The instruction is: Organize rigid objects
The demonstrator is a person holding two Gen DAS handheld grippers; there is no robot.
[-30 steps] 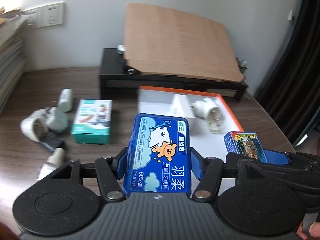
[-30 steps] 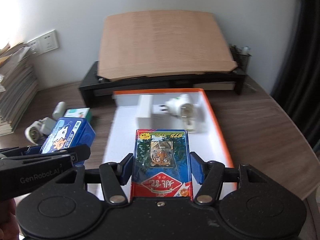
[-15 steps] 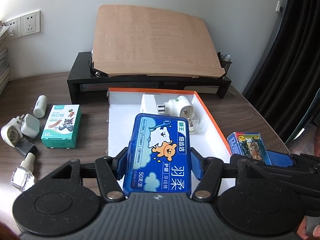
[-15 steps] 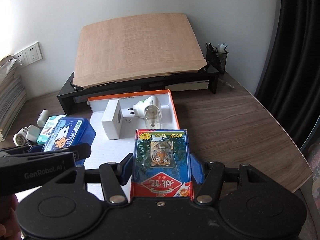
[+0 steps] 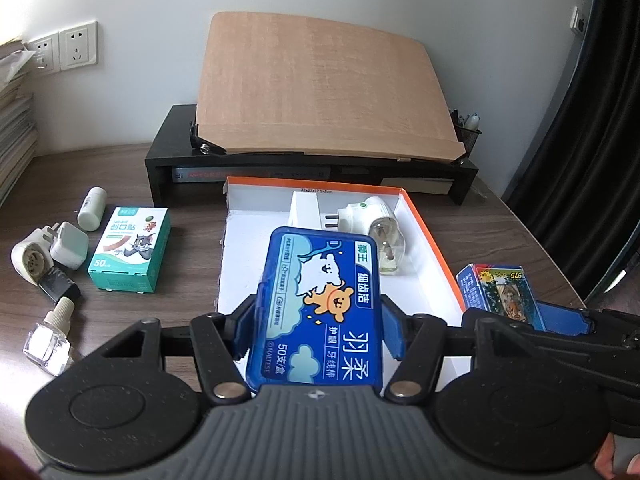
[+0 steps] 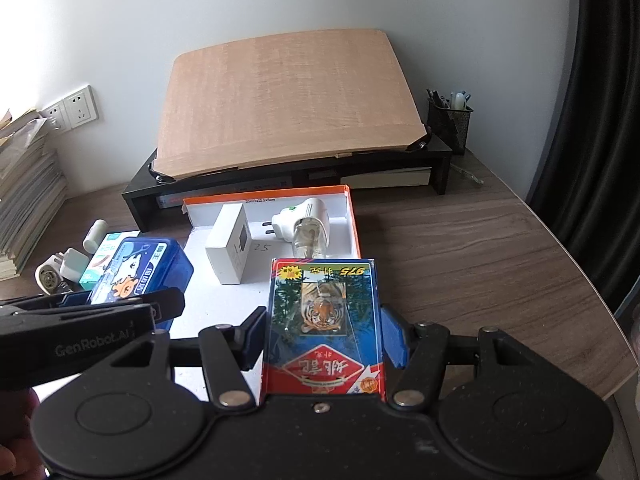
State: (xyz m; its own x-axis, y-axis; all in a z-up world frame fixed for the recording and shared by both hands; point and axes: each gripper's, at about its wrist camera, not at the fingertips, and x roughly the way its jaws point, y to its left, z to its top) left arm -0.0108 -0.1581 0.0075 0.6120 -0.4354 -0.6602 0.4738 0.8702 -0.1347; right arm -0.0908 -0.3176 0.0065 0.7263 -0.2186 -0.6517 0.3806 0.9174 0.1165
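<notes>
My left gripper (image 5: 316, 328) is shut on a blue floss-pick box (image 5: 318, 304) and holds it above the near part of the white tray with the orange rim (image 5: 434, 240). My right gripper (image 6: 324, 332) is shut on a tiger-print card deck (image 6: 324, 320), held over the tray's near right corner (image 6: 354, 224). Each held box also shows in the other view: the deck (image 5: 500, 292) and the blue box (image 6: 138, 272). In the tray lie a white box (image 6: 232, 244) and a plug-in vaporizer (image 6: 304, 226).
Left of the tray on the wooden desk lie a green plaster box (image 5: 130, 250), a white bottle (image 5: 92, 208), white adapters (image 5: 48, 250) and a small glass bottle (image 5: 50, 340). A black riser with a wooden board (image 5: 316, 88) stands behind. A pen holder (image 6: 448, 122) stands at the back right.
Both grippers have pulled back and risen with their boxes still held. The tray and desk items now look farther away, and the views have swung toward the tray.
</notes>
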